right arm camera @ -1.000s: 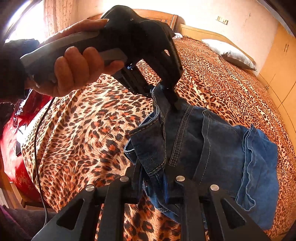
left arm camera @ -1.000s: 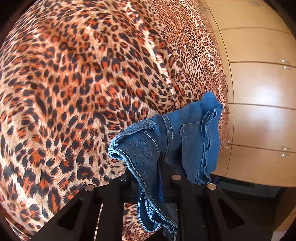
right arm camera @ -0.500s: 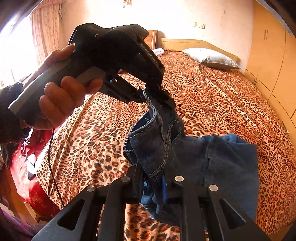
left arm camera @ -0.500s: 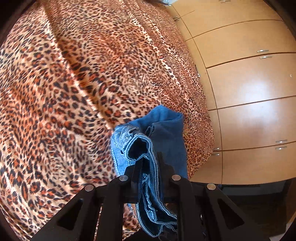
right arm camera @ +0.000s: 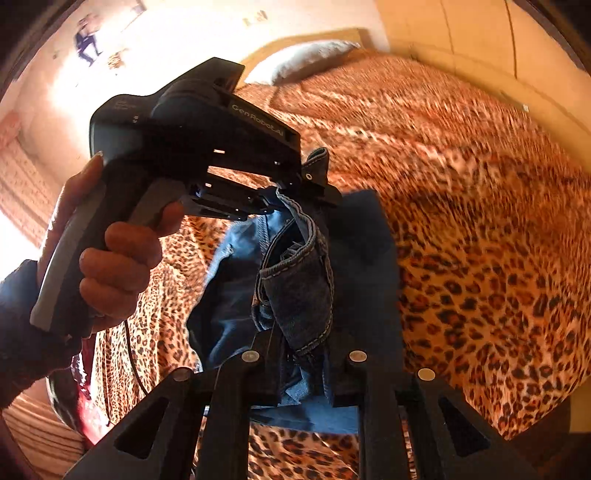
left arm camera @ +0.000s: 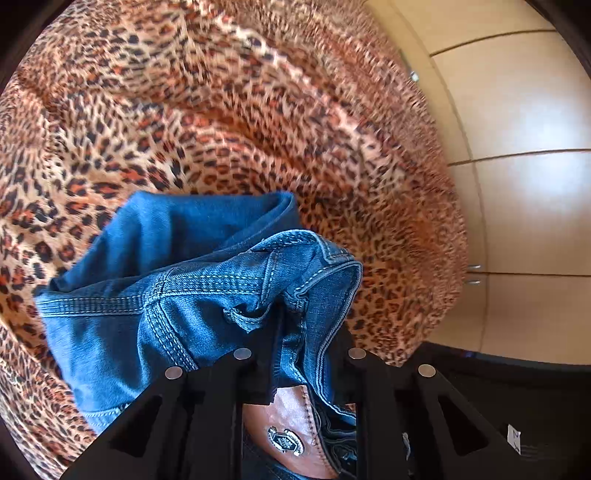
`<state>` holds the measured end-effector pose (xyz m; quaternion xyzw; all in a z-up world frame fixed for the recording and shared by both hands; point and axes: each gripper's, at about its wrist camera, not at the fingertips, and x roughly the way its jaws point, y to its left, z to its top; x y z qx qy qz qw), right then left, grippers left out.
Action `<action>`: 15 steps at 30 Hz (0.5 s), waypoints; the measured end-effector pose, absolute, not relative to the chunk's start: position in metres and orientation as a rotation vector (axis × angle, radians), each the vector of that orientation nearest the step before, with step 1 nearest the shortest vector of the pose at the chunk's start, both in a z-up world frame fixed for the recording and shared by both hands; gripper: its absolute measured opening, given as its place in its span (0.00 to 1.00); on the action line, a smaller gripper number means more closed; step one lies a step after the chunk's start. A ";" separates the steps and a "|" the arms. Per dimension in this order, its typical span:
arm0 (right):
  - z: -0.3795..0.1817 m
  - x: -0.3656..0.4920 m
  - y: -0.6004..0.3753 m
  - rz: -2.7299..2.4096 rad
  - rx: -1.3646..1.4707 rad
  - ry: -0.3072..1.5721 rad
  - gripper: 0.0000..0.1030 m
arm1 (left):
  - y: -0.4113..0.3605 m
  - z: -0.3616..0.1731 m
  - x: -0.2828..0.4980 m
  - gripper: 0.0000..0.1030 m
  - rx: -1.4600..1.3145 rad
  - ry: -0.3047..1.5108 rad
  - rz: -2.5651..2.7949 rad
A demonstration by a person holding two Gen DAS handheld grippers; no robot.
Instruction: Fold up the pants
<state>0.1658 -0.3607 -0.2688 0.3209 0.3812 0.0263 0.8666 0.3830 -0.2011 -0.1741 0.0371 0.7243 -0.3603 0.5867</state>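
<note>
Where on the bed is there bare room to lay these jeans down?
Free: the leopard bedspread between the jeans and the wardrobe, and up toward the pillow. Crowded: around the left gripper and right gripper, both clamped on denim.

**Camera positions: two wrist fisheyes over the bed**

Left wrist view: mounted behind the left gripper [left arm camera: 295, 347], looking steeply down along its fingers. Very close to the jeans [left arm camera: 177, 295] bunched at its tips; beyond them the leopard-print bedspread [left arm camera: 229, 110], with the wooden wardrobe doors [left arm camera: 528, 206] at the bed's right edge.

Right wrist view: behind the right gripper [right arm camera: 301, 354], angled less steeply, facing up the bed toward the pillow [right arm camera: 306, 59] at the head end. The person's hand [right arm camera: 110, 258] stands close in front.

Shared: jeans, bedspread, wardrobe side.
</note>
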 end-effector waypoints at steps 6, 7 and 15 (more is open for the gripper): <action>-0.333 0.164 -0.417 0.261 0.950 0.926 0.31 | -0.229 -0.160 0.366 0.33 0.111 1.693 -0.819; -0.334 0.162 -0.427 0.292 0.967 0.931 0.32 | -0.225 -0.145 0.365 0.37 0.075 1.673 -0.838; -0.324 0.165 -0.515 0.348 1.014 0.906 0.37 | -0.108 -0.084 0.330 0.77 -0.122 1.521 -0.696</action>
